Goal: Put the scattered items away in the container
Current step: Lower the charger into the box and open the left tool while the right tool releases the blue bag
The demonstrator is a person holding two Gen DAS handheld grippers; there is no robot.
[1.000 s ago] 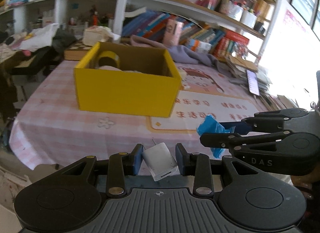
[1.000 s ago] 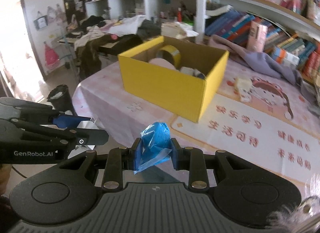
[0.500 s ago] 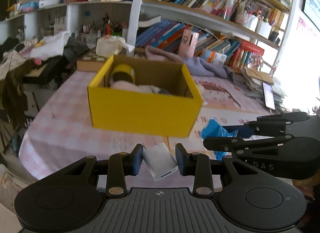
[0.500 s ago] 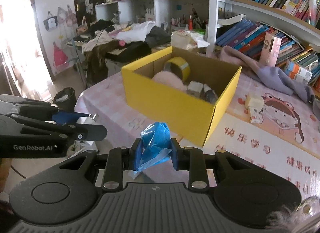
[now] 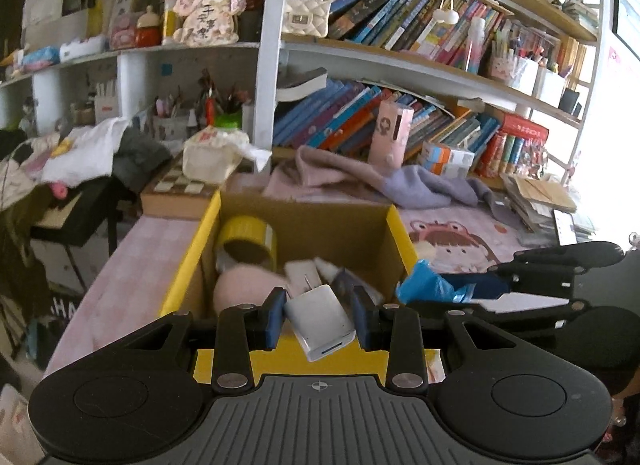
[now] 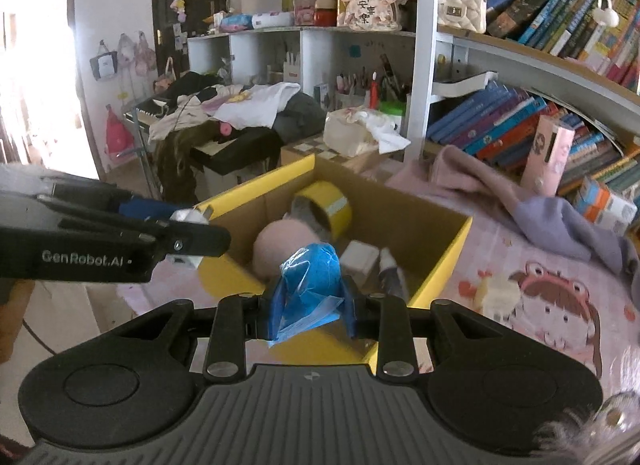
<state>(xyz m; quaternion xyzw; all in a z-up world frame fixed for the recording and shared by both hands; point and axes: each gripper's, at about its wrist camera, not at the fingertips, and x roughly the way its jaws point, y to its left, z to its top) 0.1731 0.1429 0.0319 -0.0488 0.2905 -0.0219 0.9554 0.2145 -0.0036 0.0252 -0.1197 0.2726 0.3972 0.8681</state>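
Note:
My left gripper (image 5: 319, 315) is shut on a white plug charger (image 5: 320, 317), held tilted just above the near wall of the yellow cardboard box (image 5: 188, 261). My right gripper (image 6: 310, 297) is shut on a blue roll wrapped in clear plastic (image 6: 310, 275), also over the near edge of the yellow box (image 6: 444, 261). Inside the box lie a yellow tape roll (image 5: 248, 241), a pink fluffy ball (image 5: 244, 291) and small white items. Each view shows the other gripper from the side: the right one (image 5: 460, 291) and the left one (image 6: 200, 231).
The box stands on a pink checked tablecloth (image 5: 128, 285) with a cartoon mat (image 6: 552, 305). A pale cloth (image 5: 400, 181), a tissue box (image 5: 212, 153) and bookshelves (image 5: 400, 45) lie behind it. A small cream item (image 6: 496, 293) rests on the mat to the right.
Both grippers have travelled forward and a little up toward the yellow box, from in front of it to above its near wall. Each keeps its hold on its item.

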